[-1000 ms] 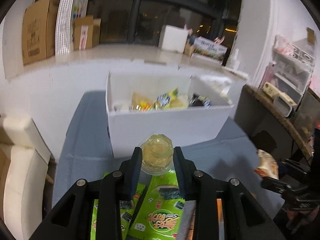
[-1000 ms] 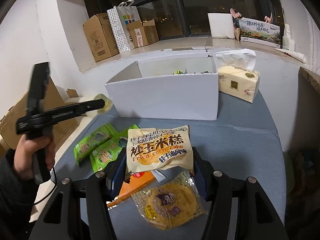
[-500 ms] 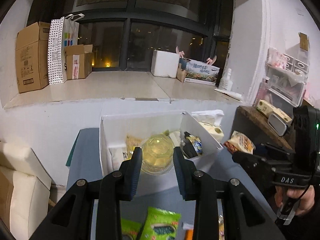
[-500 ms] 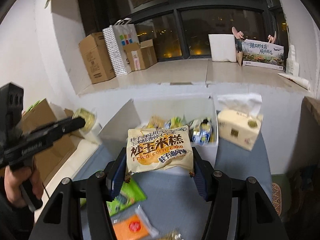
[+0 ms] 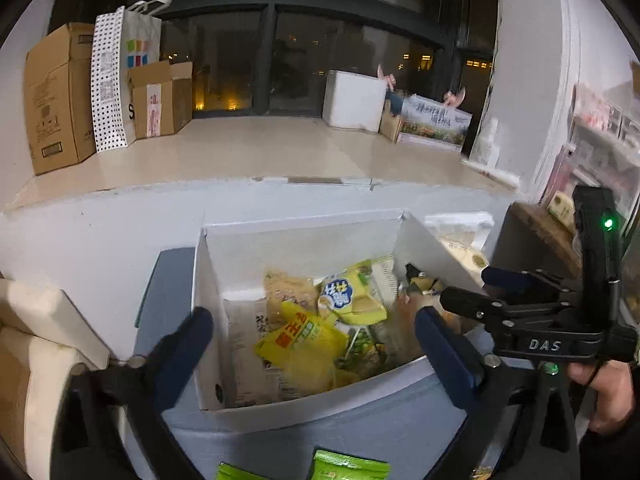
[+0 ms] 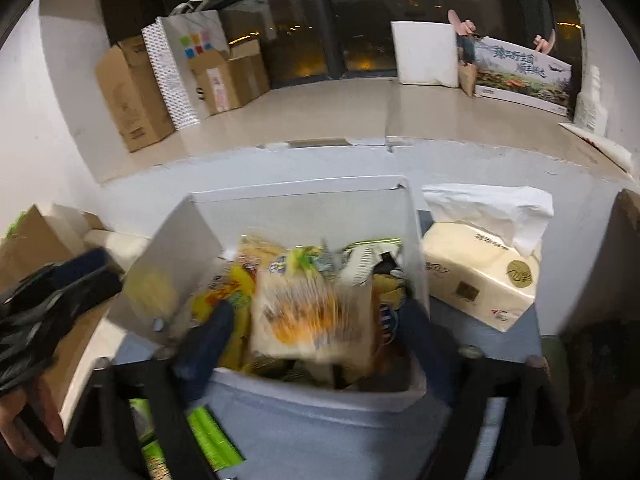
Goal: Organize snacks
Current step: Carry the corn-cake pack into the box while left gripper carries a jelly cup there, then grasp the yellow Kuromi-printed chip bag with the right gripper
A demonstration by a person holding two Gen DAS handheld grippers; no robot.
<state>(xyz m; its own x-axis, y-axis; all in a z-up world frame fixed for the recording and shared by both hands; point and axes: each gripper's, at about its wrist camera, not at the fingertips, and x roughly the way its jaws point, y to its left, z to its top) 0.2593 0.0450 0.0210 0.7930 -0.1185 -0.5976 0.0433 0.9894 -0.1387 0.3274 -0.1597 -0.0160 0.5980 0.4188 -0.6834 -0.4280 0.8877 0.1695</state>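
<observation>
A white box [image 5: 304, 400] with several snack packs stands on the grey-blue table; it also shows in the right wrist view [image 6: 280, 208]. My left gripper [image 5: 312, 336] is open wide and empty above the box's near wall. My right gripper [image 6: 316, 332] is open over the box; the blurred corn cake pack [image 6: 312, 316] lies loose between its fingers, dropping among the snacks. The right gripper also shows at the right in the left wrist view [image 5: 460, 296]. The jelly cup is not visible.
Green snack packs [image 5: 348, 466] lie on the table in front of the box, also in the right wrist view [image 6: 212, 436]. A tissue pack [image 6: 480, 276] stands right of the box. A wall ledge with cardboard boxes [image 5: 52, 96] lies behind. A cream seat [image 5: 36, 332] is at left.
Both grippers moved forward over the box and opened. The left let go of the jelly cup, which is out of sight. The right released the corn cake pack into the box.
</observation>
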